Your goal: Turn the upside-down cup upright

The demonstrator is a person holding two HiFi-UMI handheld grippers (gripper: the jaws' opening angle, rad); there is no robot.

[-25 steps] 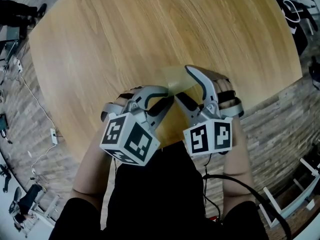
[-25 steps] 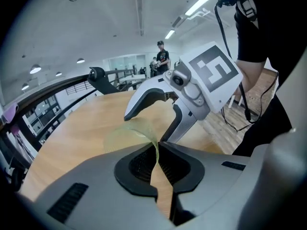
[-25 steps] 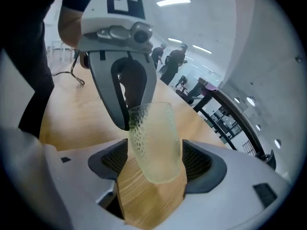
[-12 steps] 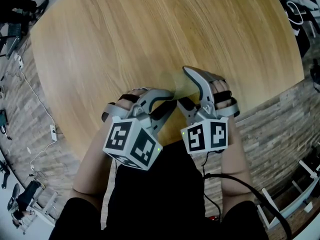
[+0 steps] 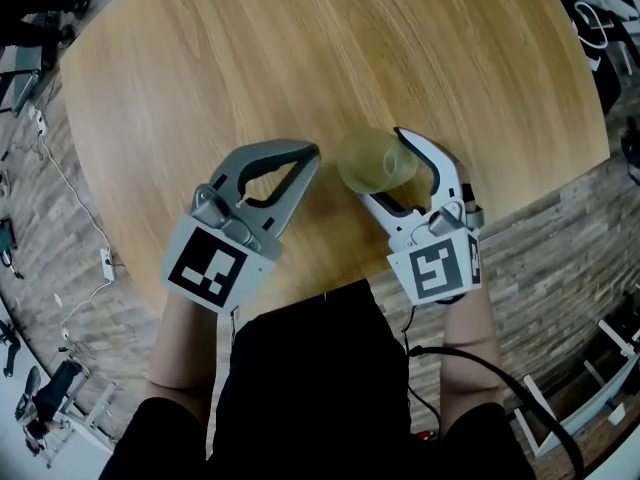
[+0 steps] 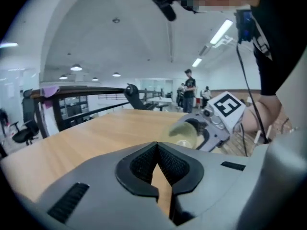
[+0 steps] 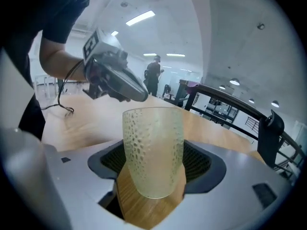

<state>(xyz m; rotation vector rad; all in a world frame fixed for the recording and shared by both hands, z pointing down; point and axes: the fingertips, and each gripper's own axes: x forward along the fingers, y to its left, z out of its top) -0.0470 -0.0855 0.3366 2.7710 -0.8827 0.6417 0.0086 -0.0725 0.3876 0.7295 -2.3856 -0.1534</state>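
We hold the translucent yellow-green dimpled cup (image 5: 365,163) in the right hand-held gripper (image 5: 380,163), above the near edge of the round wooden bench (image 5: 300,48). The right gripper view shows the jaws clamped on the cup's lower half, with the black ribbed pads (image 7: 196,162) pressing on either side of its tapered wall. We grip low because that leaves the rim free and keeps the cup from slipping out as the wrist rolls.

In that view the wider, open end points up and the narrow base points down, with bare wood showing beneath it. We judge the cup to be upright or very nearly so. We cannot tell whether its base touches the bench or hangs just above it.

The left hand-held gripper (image 5: 305,155) sits beside the cup but apart from it. Its jaws are together on nothing, and in its own view only the bench surface shows under the meeting pads. We take it to be standing off so the right side can finish alone.

What seems left is to set the base flat on the wood and loosen the grip without tipping the cup.
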